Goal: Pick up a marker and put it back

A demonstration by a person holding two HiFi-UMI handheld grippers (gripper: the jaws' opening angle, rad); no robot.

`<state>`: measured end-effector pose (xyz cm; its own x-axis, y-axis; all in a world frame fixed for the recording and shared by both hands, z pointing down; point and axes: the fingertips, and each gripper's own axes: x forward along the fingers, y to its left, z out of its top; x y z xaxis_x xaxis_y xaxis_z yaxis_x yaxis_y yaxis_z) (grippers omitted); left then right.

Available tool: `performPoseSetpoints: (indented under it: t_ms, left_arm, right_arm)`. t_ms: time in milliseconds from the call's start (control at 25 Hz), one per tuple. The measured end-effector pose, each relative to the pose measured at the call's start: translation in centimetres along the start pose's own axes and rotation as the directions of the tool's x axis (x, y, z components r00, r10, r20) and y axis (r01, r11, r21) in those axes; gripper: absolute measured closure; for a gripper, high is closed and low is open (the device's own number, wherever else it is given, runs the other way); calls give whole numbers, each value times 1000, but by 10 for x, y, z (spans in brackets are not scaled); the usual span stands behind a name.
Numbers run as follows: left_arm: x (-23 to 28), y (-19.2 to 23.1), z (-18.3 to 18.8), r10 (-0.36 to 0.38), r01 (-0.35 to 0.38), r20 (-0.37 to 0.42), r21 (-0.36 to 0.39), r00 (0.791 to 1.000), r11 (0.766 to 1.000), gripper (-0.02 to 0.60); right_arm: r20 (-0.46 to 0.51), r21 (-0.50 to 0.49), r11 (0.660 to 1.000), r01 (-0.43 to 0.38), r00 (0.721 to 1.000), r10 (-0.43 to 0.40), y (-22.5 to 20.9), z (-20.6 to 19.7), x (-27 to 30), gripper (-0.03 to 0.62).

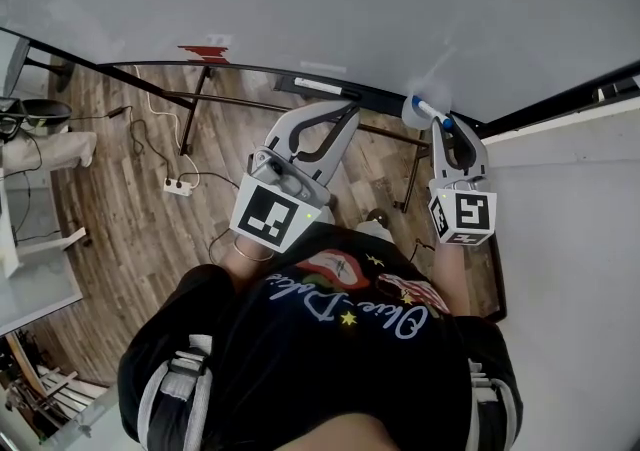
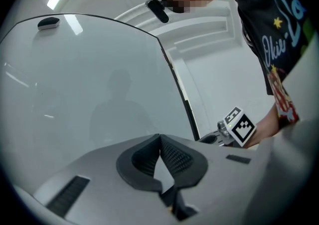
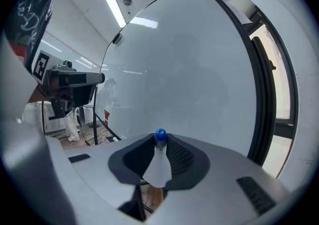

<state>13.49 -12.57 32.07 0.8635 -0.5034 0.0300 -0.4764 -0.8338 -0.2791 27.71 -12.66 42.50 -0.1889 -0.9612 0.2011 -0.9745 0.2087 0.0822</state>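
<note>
Marker (image 3: 159, 166) is pinched in the right tool (image 3: 159, 141) at center of its view; pick-up seems made, returning it remains. Left tool (image 2: 160, 139) is closed, empty.

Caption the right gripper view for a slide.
Blue-tipped marker clamped in the right gripper, facing the whiteboard.

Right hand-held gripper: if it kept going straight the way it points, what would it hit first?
Probably the whiteboard, straight ahead of the right hand-held gripper. The blue-ended marker in its jaws sticks out in front, so that end would likely touch first; the gap is hard to judge.
</note>
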Motion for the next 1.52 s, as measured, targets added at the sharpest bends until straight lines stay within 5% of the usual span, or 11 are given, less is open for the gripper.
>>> performPoseSetpoints:
  t_ms: [320,520,1080,1520]
  left_arm:
    - [-8,8,-1,34,-34,9,-76,999,997,577]
    - [-12,8,1,23,-23,2,3,1000,1000,578]
    - [-10,-1,4,-28,28,24,15,999,1000,577]
    - [-6,2,-2,-14,17,35,-99,999,995,577]
  right_arm:
    - [16,-9,1000,2,1000,-2,1,10,0,525]
    - [23,-8,1000,1,1000,-1,2,18,-3,525]
    - [75,-14,999,29,997,-28,0,49,-25,525]
    - [120,-4,1000,20,993,-20,1,80,-47,525]
